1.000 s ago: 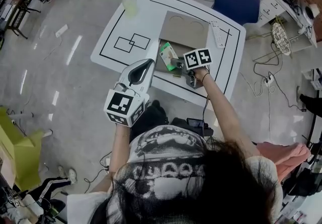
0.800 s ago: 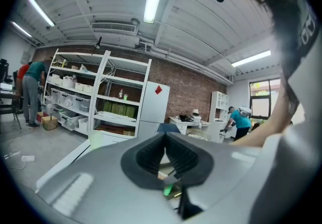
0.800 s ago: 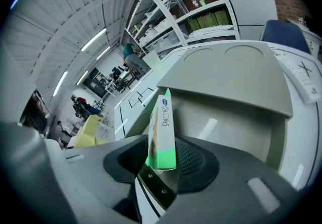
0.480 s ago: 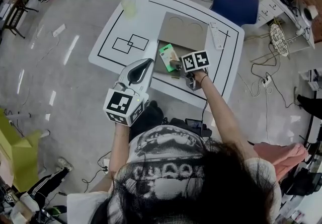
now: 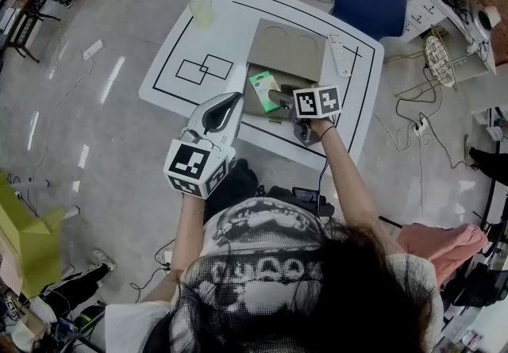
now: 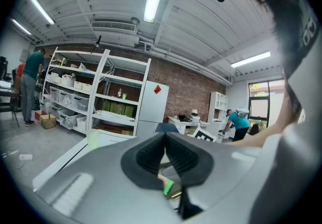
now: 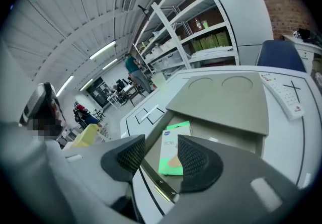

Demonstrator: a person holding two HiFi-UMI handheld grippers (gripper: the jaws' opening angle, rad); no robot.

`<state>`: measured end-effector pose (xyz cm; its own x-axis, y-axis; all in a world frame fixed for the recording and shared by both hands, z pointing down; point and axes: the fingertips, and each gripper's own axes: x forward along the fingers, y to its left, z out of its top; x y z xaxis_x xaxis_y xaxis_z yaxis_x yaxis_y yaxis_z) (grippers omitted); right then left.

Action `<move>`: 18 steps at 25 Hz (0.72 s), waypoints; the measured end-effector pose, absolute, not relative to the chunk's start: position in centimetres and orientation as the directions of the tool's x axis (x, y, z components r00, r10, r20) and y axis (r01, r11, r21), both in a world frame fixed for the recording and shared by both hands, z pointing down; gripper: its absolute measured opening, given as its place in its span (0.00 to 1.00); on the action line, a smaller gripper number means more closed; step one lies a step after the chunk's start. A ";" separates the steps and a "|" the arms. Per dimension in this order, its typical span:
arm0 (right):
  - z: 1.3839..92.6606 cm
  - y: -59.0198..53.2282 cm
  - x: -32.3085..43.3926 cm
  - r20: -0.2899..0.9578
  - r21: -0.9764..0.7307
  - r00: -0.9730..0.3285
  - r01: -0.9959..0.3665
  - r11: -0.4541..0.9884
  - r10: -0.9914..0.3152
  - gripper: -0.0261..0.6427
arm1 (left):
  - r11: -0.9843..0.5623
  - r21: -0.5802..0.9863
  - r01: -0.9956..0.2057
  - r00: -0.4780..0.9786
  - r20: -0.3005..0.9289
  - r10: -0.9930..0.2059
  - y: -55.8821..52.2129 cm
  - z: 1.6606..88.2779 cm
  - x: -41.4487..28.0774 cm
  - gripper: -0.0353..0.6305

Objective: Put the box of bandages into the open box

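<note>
The green-and-white bandage box lies flat inside the open cardboard box on the white table, toward its left side. My right gripper is just right of it, near the open box's front wall. Its jaws stand apart and are closing a little, with nothing between them. In the right gripper view, the bandage box shows beyond the jaws of the right gripper, resting on the floor of the open box. My left gripper is shut and empty, raised over the table's front edge; its jaws meet.
A white remote control lies right of the cardboard box. A pale yellow cup stands at the table's far left corner. A blue chair sits behind the table. Shelving and other people are farther off.
The right gripper's jaws have spread and it has drawn back to the right, away from the bandage box. The bandage box stays lying in the open box. The left gripper has not moved.
</note>
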<state>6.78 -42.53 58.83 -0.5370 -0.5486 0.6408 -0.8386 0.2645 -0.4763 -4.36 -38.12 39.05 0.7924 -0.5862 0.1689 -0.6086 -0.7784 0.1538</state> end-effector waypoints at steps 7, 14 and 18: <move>52.7 -40.7 6.9 0.504 -0.457 -0.559 -0.820 0.346 -0.658 0.30 | -0.784 0.163 -0.599 0.799 0.172 -0.576 -37.1 39.1 -3.2 0.05; 46.8 -37.0 7.6 0.326 -0.504 -0.577 -0.776 0.379 -0.749 0.28 | -0.790 0.152 -0.594 0.802 0.184 -0.568 -35.0 38.8 -1.6 0.05; 44.5 -34.4 8.1 0.256 -0.510 -0.575 -0.763 0.397 -0.777 0.25 | -0.796 0.145 -0.587 0.806 0.195 -0.559 -33.4 38.7 -0.6 0.05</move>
